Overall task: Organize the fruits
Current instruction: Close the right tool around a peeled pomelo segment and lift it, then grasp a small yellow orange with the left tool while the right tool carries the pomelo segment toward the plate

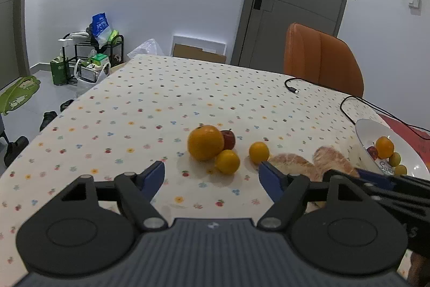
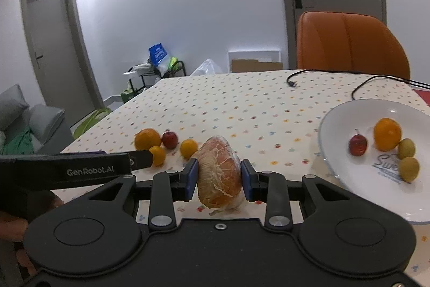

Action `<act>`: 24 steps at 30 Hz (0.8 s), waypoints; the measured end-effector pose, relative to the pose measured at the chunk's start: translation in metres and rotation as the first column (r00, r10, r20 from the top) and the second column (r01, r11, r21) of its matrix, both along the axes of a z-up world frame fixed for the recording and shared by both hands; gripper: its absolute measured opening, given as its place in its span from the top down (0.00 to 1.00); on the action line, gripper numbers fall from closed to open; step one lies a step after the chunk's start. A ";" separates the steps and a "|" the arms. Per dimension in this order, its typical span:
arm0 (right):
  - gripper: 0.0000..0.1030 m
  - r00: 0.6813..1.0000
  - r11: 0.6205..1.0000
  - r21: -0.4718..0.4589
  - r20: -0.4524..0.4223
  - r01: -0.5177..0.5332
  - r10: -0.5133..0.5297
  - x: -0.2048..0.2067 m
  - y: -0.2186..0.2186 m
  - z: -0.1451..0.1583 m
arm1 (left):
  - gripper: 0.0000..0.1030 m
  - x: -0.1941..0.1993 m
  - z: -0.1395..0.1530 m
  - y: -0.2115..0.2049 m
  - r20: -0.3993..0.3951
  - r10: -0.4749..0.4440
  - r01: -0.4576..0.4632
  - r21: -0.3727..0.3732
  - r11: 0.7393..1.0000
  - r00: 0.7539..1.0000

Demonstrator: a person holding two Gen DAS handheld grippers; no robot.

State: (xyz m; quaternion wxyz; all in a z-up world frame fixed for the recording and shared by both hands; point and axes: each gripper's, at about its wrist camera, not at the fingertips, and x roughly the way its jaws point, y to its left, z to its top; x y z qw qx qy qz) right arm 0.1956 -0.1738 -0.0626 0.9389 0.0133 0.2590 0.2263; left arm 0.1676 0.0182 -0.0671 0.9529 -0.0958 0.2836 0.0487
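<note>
The right gripper [image 2: 219, 178] grips a peeled, film-wrapped citrus segment [image 2: 219, 175] between its blue pads [image 2: 191, 176], and the segment seems to hang just clear of the dotted tablecloth [image 2: 242, 109]. The white plate [image 2: 338, 125] sits at about 2 o'clock from it in the right wrist view, already holding an orange [image 2: 387, 133], a small red apple [image 2: 358, 144] and two greenish fruits. To do this step well, I would carry the soft piece low, keep the squeeze light so the film does not tear, and release it over the plate's bare near side. The left gripper [image 1: 212, 179] hovers wide open, facing the loose fruit cluster [image 1: 212, 147] at 12 o'clock; a second segment [image 1: 291, 166] lies at 2 o'clock.
</note>
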 end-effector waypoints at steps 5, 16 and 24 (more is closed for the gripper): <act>0.69 1.000 0.999 0.018 0.010 0.027 -0.027 0.001 -0.013 0.003 | 0.37 0.009 -0.002 -0.008 0.005 0.002 -0.003 0.006 1.000 1.000; 0.69 0.996 0.996 0.049 0.034 0.078 -0.080 -0.004 -0.038 0.008 | 0.79 0.032 -0.017 -0.017 -0.035 0.029 -0.028 0.021 0.999 0.999; 0.69 0.992 0.991 0.069 0.043 0.112 -0.115 -0.009 -0.056 0.009 | 0.79 0.024 -0.008 -0.029 -0.008 -0.006 0.006 0.020 1.000 1.000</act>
